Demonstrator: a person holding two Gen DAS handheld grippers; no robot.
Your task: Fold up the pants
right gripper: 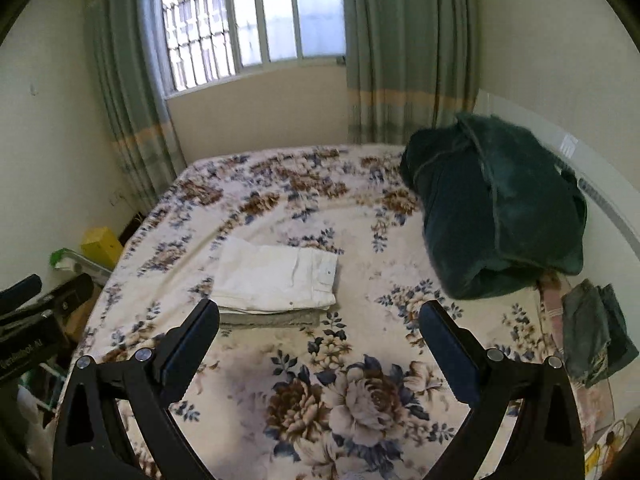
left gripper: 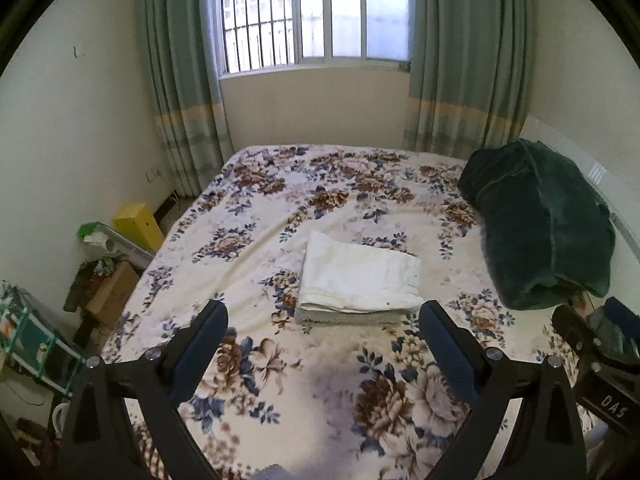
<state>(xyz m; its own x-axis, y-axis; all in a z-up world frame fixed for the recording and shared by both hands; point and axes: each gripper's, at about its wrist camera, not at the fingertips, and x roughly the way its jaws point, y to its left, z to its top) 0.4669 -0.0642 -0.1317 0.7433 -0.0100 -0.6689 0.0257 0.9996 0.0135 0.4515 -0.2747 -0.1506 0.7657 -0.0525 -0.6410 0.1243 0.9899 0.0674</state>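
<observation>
A pair of white pants [left gripper: 360, 276] lies folded into a flat rectangle on top of a folded grey garment [left gripper: 344, 317], in the middle of the floral bed [left gripper: 280, 360]. The stack also shows in the right wrist view [right gripper: 276, 276]. My left gripper [left gripper: 323, 320] is open and empty, held above the bed just in front of the stack. My right gripper [right gripper: 319, 320] is open and empty, in front and to the right of the stack. The right gripper's body shows at the left wrist view's right edge [left gripper: 592, 356].
A dark green bundled blanket [left gripper: 544, 220] sits on the bed's right side. Folded denim [right gripper: 596, 340] lies at the bed's right edge. Boxes and clutter [left gripper: 112, 280] stand on the floor left of the bed. Curtains and a window [left gripper: 316, 12] are behind.
</observation>
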